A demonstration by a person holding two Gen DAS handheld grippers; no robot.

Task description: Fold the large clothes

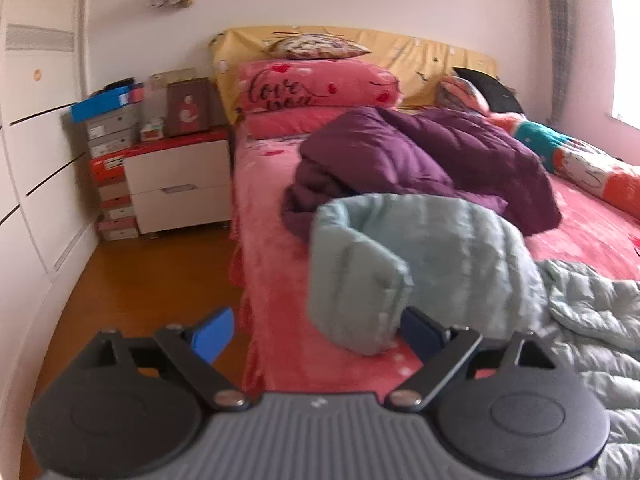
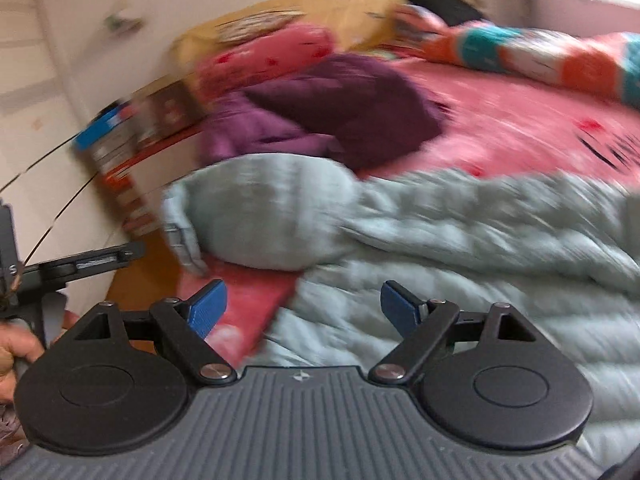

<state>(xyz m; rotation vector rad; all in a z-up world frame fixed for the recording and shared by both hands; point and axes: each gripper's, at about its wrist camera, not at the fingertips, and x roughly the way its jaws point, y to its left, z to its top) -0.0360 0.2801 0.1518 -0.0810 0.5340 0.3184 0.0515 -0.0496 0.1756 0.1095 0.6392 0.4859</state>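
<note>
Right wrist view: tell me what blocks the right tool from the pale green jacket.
Nothing visible does. The right tool is open, with the jacket lying just beyond its fingertips on the pink bed. The purple jacket sits farther back, behind the green one and out of the path.

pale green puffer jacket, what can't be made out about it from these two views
- Left wrist view: the pale green puffer jacket is cut off by the right and bottom edges, and the left gripper body covers its near part.
- Left wrist view: the purple jacket is partly hidden behind the green jacket's raised fold.
- Right wrist view: motion blur smears the green jacket's seams and closures, and the right gripper covers its near hem.
</note>
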